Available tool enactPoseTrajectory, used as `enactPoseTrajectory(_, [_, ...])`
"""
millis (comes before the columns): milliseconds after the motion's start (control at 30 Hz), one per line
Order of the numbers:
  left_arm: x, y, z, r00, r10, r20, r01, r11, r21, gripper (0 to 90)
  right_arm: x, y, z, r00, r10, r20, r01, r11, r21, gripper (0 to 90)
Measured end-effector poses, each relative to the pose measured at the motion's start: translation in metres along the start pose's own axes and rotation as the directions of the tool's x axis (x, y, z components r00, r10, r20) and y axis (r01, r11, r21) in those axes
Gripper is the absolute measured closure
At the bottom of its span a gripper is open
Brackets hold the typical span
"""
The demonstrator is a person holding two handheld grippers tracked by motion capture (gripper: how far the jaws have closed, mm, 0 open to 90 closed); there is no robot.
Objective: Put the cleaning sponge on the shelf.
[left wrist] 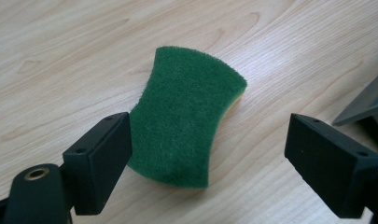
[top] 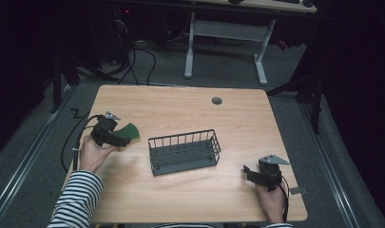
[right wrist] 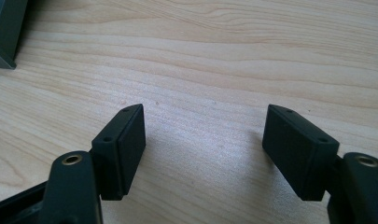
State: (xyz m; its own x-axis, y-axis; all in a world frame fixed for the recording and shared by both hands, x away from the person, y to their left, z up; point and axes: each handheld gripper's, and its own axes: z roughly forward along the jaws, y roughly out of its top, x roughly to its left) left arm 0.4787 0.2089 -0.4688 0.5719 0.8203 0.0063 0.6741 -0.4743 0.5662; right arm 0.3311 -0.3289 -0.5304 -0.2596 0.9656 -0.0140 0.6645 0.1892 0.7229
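**Sponge on the table, left jaws wide around it**

Table (top: 180,107): we have plenty of bare wood on all sides; the near edge runs just behind both hands, so we keep pulls short toward us.

Wire basket (top: 184,152): sits mid-table, between the 2 grippers, empty as far as we can tell, open top. We judge it the likely drop spot; its left wall is near the sponge, so lift before moving across.

Green scouring sponge (left wrist: 186,119): flat on the wood, left of the basket, yellow underside just peeking.

Left gripper (left wrist: 210,158): jaws apart; left pad at the sponge's edge, right pad well clear. To grip well, we centre on the narrow waist, then close.

Right gripper (right wrist: 203,149): jaws apart, nothing between, over bare wood right of the basket.
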Motion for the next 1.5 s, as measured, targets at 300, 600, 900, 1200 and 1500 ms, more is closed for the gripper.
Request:
enactPoseTrajectory(300, [0.004,0.015,0.02,0.9962,0.087,-0.002,-0.087,0.995,0.05,8.1,0.0,0.0,0.0,1.0,0.0,0.0,0.0,1.0,0.0,30.1])
enactPoseTrajectory(600, [0.01,0.011,0.036,0.997,0.076,0.018,-0.077,0.9924,0.096,9.4,0.0,0.0,0.0,1.0,0.0,0.0,0.0,1.0,0.0,30.1])
enactPoseTrajectory(900, [0.015,0.009,0.044,0.9974,0.072,-0.008,-0.071,0.9899,0.123,15.3,0.0,0.0,0.0,1.0,0.0,0.0,0.0,1.0,0.0,30.1])
enactPoseTrajectory(1200, [0.014,0.009,0.045,0.9968,0.078,-0.015,-0.076,0.9892,0.125,19.6,0.0,0.0,0.0,1.0,0.0,0.0,0.0,1.0,0.0,30.1])
enactPoseTrajectory(1500, [0.011,0.01,0.043,0.9964,0.084,-0.012,-0.082,0.9886,0.126,25.3,0.0,0.0,0.0,1.0,0.0,0.0,0.0,1.0,0.0,30.1])
